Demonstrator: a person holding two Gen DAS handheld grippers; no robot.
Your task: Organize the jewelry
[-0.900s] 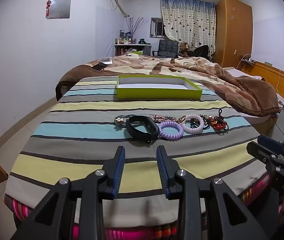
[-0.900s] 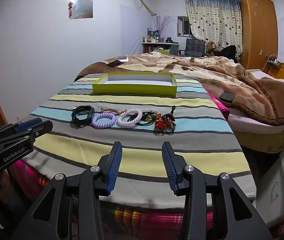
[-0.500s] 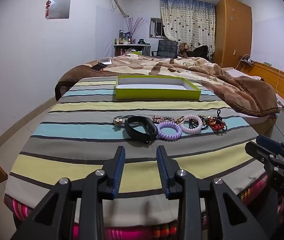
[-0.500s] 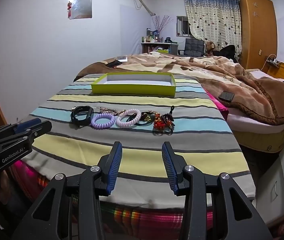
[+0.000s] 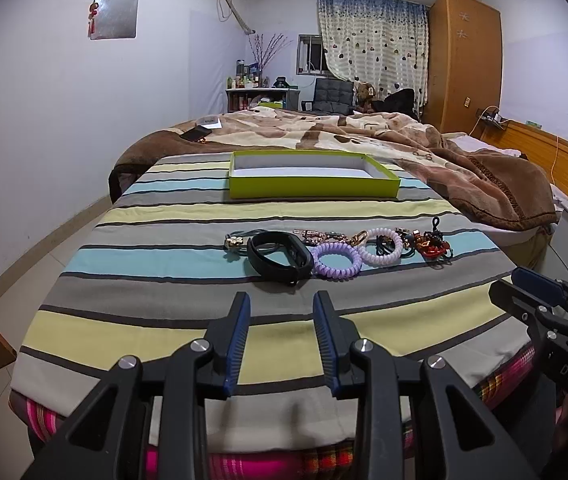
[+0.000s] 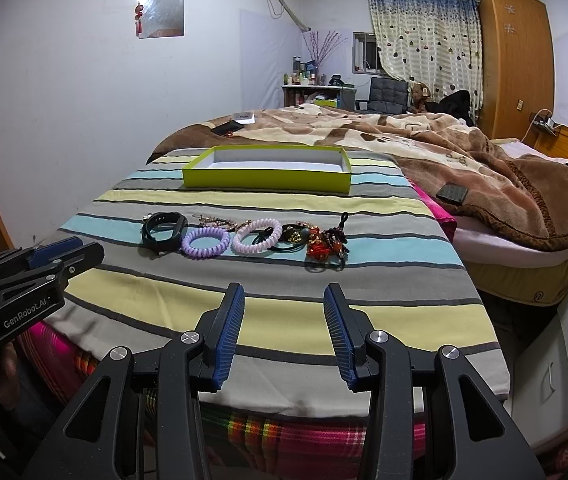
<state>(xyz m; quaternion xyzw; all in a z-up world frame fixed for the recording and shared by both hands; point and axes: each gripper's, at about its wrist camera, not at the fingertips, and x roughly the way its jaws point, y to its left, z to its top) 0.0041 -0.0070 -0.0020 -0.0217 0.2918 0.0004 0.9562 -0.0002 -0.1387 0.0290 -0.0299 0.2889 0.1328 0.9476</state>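
A wide bed fills the room, and its near part is covered by a striped cloth (image 5: 171,256) in yellow, grey and light blue bands. Behind it a brown blanket (image 5: 364,136) lies crumpled over the far and right part of the bed. On the far side of the striped cloth sits a flat lime-green tray (image 5: 312,189) with a white inside; nothing shows inside it.

The left gripper (image 5: 281,340) hangs above the near edge of the cloth, its two blue-padded jaws spread apart with nothing between them. The right gripper (image 6: 284,332) is just to its right, also above the near edge, and its jaws are spread a little wider, also with only air between.

The jewelry lies in one row across the middle of the cloth, between the grippers and the tray, well apart from both. From left to right in the row: a black wristband (image 5: 279,258), standing on its edge; a purple spiral hair tie (image 5: 336,261), touching it; a pale pink spiral hair tie (image 5: 382,247); a dark elastic band (image 6: 292,236), partly under the pink one; and a red beaded charm (image 6: 326,245) at the right end. Behind the wristband there are small golden clips (image 6: 215,222), too small to tell more.
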